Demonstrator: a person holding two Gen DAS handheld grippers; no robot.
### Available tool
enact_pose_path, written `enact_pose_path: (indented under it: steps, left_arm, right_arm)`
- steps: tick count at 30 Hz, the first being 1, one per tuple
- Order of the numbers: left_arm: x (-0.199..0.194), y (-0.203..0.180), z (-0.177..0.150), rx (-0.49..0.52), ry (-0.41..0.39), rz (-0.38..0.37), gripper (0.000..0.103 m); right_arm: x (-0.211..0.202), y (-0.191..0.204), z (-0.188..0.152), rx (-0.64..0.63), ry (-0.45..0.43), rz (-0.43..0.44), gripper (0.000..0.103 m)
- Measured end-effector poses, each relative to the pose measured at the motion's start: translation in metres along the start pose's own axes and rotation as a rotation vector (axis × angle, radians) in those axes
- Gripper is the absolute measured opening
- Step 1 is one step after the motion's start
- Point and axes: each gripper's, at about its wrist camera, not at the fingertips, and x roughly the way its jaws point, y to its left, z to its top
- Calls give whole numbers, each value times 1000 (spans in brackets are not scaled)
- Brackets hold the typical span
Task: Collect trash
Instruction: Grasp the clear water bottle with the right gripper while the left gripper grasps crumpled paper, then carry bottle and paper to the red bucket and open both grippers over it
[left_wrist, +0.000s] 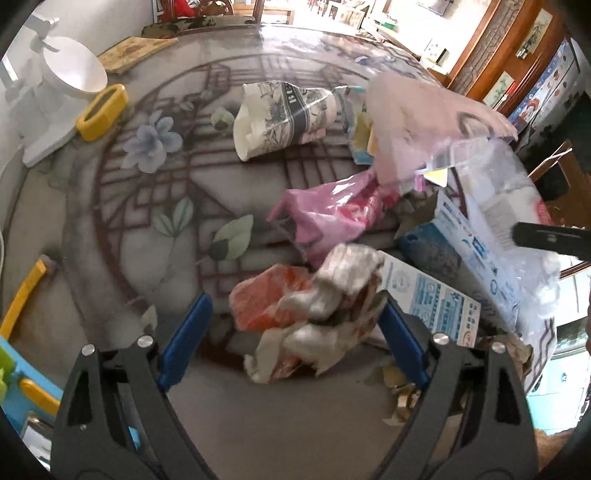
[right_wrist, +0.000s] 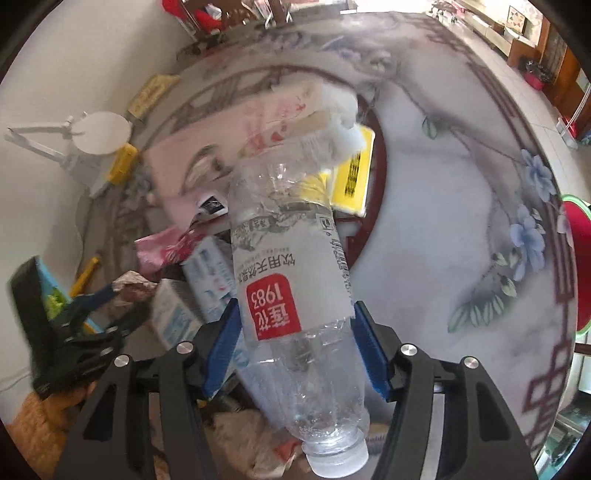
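- Right hand-held gripper (right_wrist: 295, 325) clamps a clear plastic bottle (right_wrist: 291, 295) (cap toward the camera).
- Left hand-held gripper (left_wrist: 291, 332) spread wide around crumpled wrappers (left_wrist: 314, 310) on the table (left_wrist: 166, 221).

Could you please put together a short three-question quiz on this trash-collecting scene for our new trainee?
1. True or false: the right gripper holds the plastic bottle with its cap end toward the camera.
2. Multiple choice: what lies between the open jaws of the left gripper? A) the paper cup B) the crumpled white and orange wrapper C) the yellow clip
3. Fill in: the pink plastic bag lies on the ___ side of the paper cup, as seen from the left wrist camera.

Key: 1 true; 2 B; 3 near (closer to the camera).
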Motion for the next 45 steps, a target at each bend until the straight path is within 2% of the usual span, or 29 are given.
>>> enact_pose_path:
  steps: [1,3,5,7,13,17,24,36,45]
  left_arm:
    - [1,1,1,-19,0,-20,82]
    - [-1,3,2,-60,-9,-66,59]
    - [-4,0,4,-70,-18,-73,43]
    - [-8,-4,6,-61,-23,-54,37]
    - [-34,-13,10,-61,-86,-14,35]
    - [-59,-28,15,-47,-153,-14,35]
    - [-91,-65,24,-12,-236,-28,35]
    - [-94,-166,44,105,-268,-125,35]
    - [-91,-234,57,187,-271,-184,35]
  right_arm:
    - [-8,-1,-3,4,-11,10,59]
    - [-22,-2,-6,7,-37,24,59]
    - [-37,-1,-10,7,-67,41,59]
    - [-50,1,-15,1,-102,50,59]
    - [-67,9,-14,16,-188,35,59]
    - [-76,2,-18,17,-215,57,59]
    - [-98,-14,-27,30,-267,42,59]
    - [-137,-56,-49,68,-341,-17,59]
    - [-163,-100,-64,141,-395,-31,58]
